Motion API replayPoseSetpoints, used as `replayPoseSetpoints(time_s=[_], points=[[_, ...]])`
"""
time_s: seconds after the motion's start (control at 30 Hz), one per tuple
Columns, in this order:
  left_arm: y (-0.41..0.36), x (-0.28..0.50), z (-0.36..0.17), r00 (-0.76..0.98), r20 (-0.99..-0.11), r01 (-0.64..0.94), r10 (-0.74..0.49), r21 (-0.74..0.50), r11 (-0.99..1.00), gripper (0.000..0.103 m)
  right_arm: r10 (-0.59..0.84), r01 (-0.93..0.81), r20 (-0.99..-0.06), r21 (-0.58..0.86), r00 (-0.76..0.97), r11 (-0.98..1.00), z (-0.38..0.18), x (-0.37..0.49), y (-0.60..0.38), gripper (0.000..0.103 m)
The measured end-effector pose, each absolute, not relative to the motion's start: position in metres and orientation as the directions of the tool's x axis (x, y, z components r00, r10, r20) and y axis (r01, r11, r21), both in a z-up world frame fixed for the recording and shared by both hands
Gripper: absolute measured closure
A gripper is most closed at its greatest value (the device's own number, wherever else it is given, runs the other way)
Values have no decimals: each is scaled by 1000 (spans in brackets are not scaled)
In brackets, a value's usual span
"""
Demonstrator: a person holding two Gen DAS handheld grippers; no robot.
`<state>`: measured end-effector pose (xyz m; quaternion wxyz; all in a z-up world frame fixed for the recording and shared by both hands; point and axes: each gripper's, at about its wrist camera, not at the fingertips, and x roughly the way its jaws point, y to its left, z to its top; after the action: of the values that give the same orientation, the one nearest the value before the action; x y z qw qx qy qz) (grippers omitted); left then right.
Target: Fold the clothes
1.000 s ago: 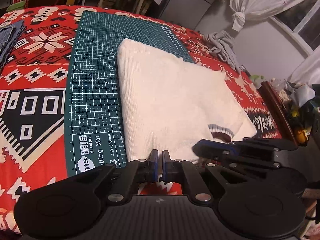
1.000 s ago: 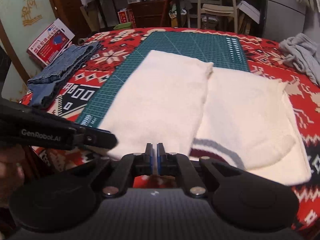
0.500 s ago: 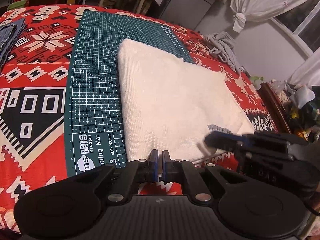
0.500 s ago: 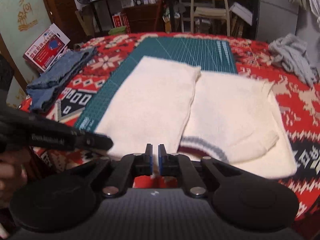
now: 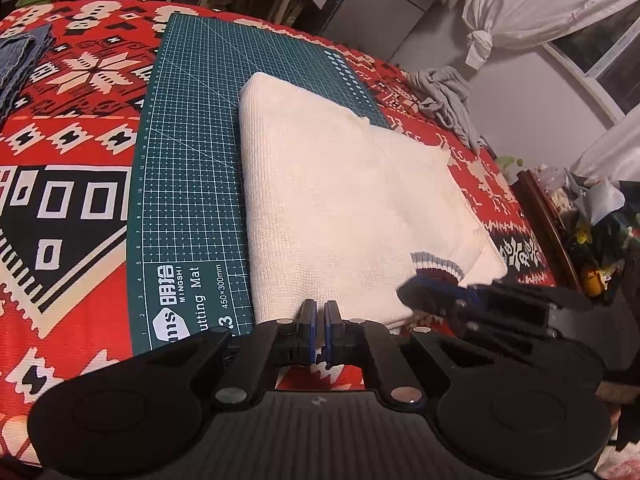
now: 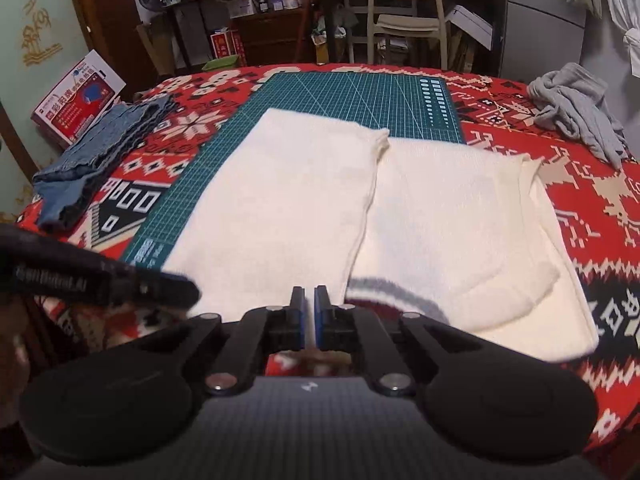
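The cream sweater (image 6: 360,216) lies flat, partly on the green mat (image 5: 192,184) and partly on the red patterned cloth (image 5: 68,128), with its left side folded in so a sleeve panel (image 6: 288,208) covers the left half; its long axis runs from 6 toward 12 o'clock in both views. The near hem sits just beyond both claws, at 12 o'clock from each. The left gripper (image 5: 316,330) has its pads nearly together, a thin slit between them, holding nothing; the right gripper (image 6: 307,322) is likewise narrow and empty, aimed near the folded panel's inner edge. The right one looks nearer the striped cuff (image 6: 384,290) and the still-spread right half, so a matching fold would probably fall to it, though the scene also fits a pause before folding lengthwise. The right view shows the panel's free edge, the layered right hem and a folded denim piece (image 6: 100,160) at 10 o'clock; the left view hides that seam but shows the left fold line lying straight along the mat. A grey garment (image 6: 576,116) lies crumpled at 2 o'clock.
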<state>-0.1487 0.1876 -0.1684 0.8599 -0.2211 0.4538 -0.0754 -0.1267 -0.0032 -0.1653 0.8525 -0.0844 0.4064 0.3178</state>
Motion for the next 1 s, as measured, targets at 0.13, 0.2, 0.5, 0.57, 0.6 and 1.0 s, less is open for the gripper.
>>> replayPoseSetpoints(time_s=[0.13,0.2,0.5,0.57,0.6,1.0], points=[[187,-149,-168,578,-747,-69,-328,-446,893,97,473,-608,-751,121,460,784,-163,-131,-7,100],[186,-149,-168,579,-748,-67,-325,-441,895,97,472,-602,-757,131,453,787,-160,-131,-8,99],[185,-150,-168,581,-749,-66,-320,-435,898,97,452,-582,-738,99,501,807,-147,-115,8,97],[184,-151,-168,581,-749,-65,-318,-432,899,97,440,-571,-735,88,516,816,-150,-105,16,97],[184,-151,-168,582,-749,-65,-317,-431,900,97,438,-565,-737,94,514,820,-152,-100,19,97],[184,-151,-163,593,-740,-58,-316,-431,901,97,440,-547,-748,123,497,828,-166,-116,-2,97]])
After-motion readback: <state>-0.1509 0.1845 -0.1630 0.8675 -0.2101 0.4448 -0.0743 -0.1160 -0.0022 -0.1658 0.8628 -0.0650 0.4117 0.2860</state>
